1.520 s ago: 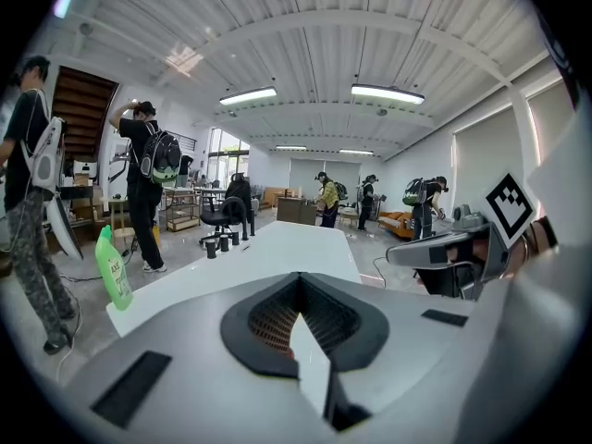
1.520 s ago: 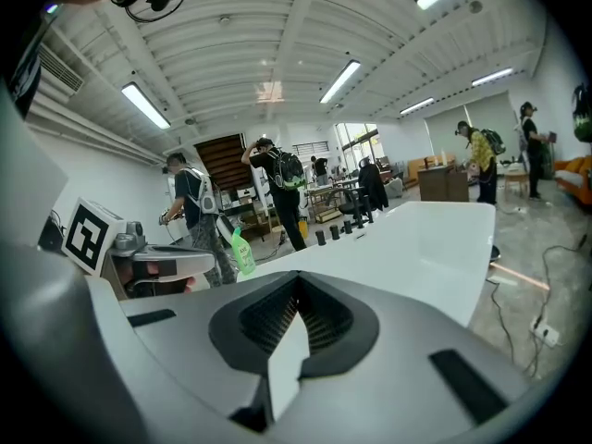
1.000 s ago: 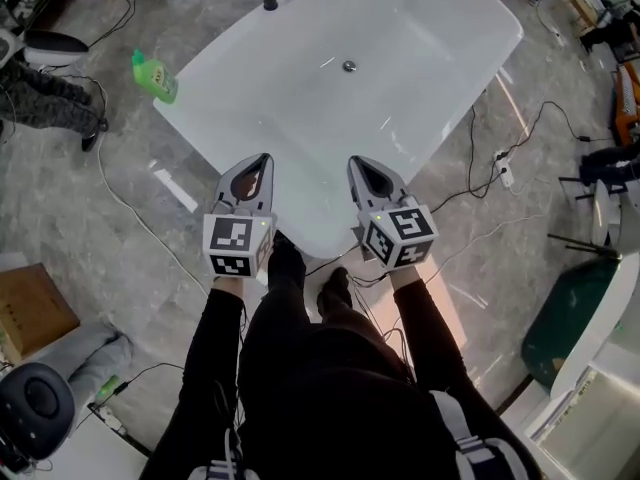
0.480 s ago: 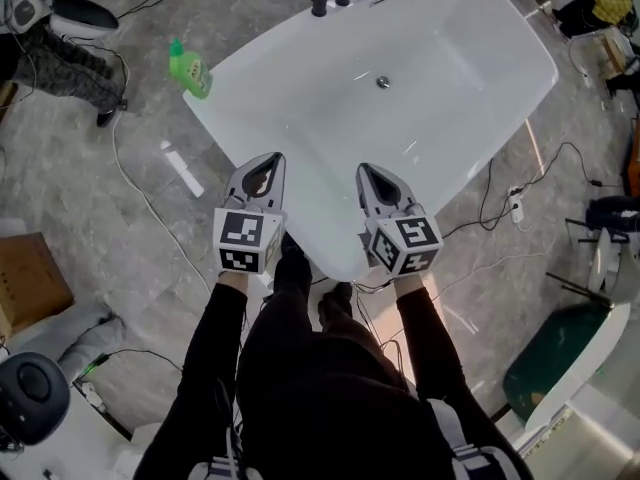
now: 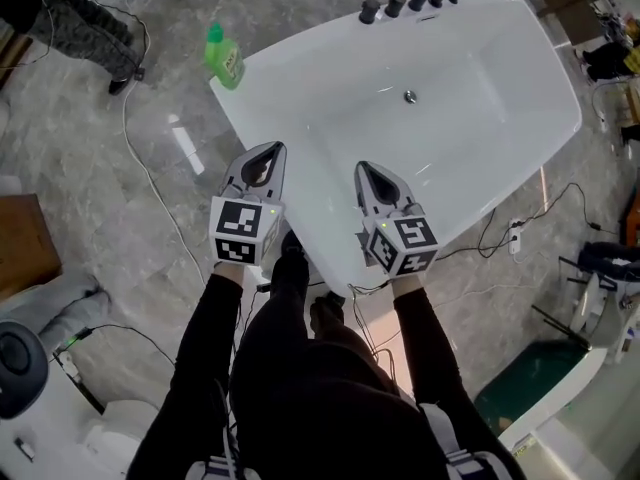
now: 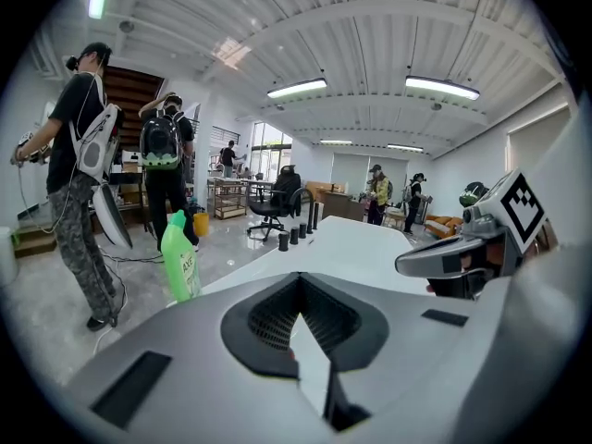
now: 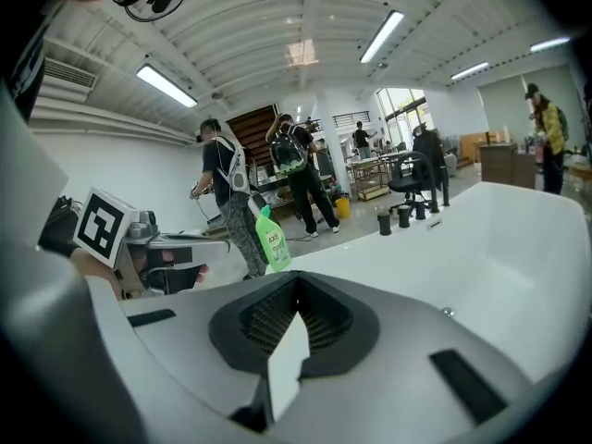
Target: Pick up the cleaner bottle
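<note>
The green cleaner bottle (image 5: 224, 56) stands upright at the far left corner of the white bathtub (image 5: 275, 103). It also shows in the left gripper view, bottle (image 6: 180, 259), and in the right gripper view, bottle (image 7: 272, 239). My left gripper (image 5: 268, 149) is shut and empty, held over the tub's near left edge, well short of the bottle. My right gripper (image 5: 362, 168) is beside it over the tub's near rim, jaws together with nothing between them. In their own views, left gripper (image 6: 300, 333) and right gripper (image 7: 289, 339) show closed jaws.
Black taps (image 5: 400, 6) line the tub's far rim and a drain (image 5: 409, 96) sits in its basin. Cables (image 5: 150, 183) trail over the marble floor at left. A cardboard box (image 5: 20, 243) lies further left. People (image 6: 83, 155) stand beyond the bottle.
Both grippers have advanced toward the tub's left corner. The bottle now sits nearer the middle of the head view and closer to the left gripper.
</note>
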A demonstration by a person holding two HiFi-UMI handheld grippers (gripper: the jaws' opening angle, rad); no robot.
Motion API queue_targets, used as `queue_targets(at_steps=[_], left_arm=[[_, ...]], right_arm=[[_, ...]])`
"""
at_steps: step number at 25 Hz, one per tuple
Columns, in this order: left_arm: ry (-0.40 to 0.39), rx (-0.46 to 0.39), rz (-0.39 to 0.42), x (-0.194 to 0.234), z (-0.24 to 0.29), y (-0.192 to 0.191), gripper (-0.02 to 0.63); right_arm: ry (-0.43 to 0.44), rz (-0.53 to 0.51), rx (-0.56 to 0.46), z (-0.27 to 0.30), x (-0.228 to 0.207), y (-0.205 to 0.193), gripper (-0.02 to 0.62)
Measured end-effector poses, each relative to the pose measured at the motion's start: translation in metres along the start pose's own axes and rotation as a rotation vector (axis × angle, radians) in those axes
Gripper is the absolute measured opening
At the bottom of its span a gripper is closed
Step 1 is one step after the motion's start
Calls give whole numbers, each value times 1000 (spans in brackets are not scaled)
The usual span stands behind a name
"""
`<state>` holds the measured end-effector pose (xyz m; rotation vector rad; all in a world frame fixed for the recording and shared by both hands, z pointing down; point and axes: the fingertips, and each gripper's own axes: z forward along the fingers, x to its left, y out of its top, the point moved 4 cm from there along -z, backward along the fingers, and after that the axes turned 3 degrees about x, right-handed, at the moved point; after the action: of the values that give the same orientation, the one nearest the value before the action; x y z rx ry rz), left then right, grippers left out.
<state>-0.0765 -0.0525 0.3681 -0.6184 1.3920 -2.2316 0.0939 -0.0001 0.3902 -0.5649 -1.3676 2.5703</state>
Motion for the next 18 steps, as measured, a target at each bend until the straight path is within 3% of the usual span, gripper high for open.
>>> queue_targets(at_steps=[18], left_arm=[[141, -1, -49, 83, 11, -5, 8]], right_arm=[[124, -88, 76, 90, 29, 23, 2]])
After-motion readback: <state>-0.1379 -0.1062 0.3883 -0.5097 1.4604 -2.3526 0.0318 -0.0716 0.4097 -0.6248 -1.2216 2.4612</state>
